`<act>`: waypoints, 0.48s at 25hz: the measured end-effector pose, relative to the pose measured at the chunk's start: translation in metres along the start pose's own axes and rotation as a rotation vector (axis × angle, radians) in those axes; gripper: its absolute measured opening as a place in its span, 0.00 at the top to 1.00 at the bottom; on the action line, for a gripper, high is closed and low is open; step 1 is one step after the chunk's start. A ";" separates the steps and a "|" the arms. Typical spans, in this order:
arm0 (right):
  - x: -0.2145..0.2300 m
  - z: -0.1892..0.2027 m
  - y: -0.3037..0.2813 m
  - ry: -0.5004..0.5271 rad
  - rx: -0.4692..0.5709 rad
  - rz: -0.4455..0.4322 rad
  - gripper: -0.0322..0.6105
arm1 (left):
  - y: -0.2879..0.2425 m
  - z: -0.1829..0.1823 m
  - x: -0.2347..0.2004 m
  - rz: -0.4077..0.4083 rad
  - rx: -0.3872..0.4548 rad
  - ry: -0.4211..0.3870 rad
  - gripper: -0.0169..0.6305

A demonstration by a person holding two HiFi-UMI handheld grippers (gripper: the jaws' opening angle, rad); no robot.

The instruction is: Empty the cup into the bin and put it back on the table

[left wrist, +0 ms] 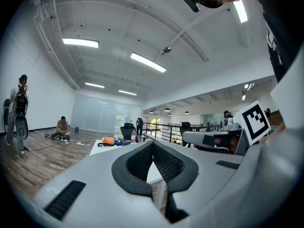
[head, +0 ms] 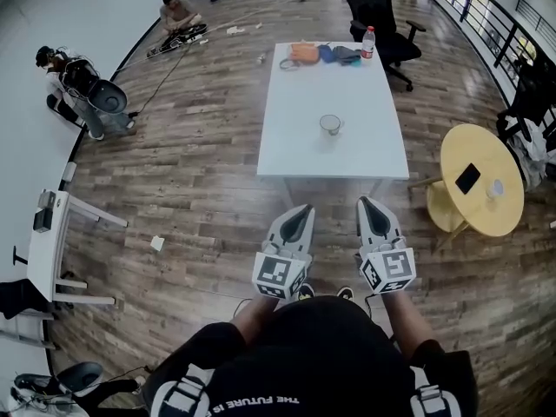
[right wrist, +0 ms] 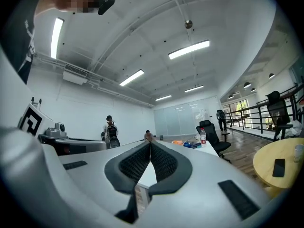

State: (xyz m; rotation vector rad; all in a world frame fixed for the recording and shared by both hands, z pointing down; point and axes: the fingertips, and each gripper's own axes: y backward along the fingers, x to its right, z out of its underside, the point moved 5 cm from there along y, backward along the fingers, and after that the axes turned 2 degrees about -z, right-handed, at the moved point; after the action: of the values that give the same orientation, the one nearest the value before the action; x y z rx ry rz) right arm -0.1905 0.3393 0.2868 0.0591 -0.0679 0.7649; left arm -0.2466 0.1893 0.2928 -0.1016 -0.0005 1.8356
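- Head view: shows the cup [head: 330, 124] upright near the middle of the white bench [head: 304, 150], well ahead of the left gripper [head: 302, 214] and the right gripper [head: 367, 207], held level side by side.
- Looks rigid, light and probably breakable. Best taken across the wall near the rim, clear of what seems a small handle on its right, and kept upright until over the bin.
- Too small to tell what lies inside the cup.
- Also shows a dark round container [head: 109, 99] far left on the floor beside a person. Possibly the bin; contents not visible.
- Left gripper view: shows the fingers [left wrist: 137, 163] pressed together with nothing between. No cup to be made out.
- Right gripper view: shows its fingers together too, empty. Again no cup in sight.
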 end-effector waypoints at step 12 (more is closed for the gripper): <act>-0.042 0.009 -0.041 0.070 -0.016 -0.010 0.92 | 0.004 0.006 -0.061 0.013 -0.002 0.016 0.94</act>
State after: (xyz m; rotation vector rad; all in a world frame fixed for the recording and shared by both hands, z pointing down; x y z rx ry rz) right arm -0.1926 0.2800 0.2909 0.0177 -0.0069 0.7558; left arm -0.2349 0.1302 0.3025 -0.1178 0.0094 1.8481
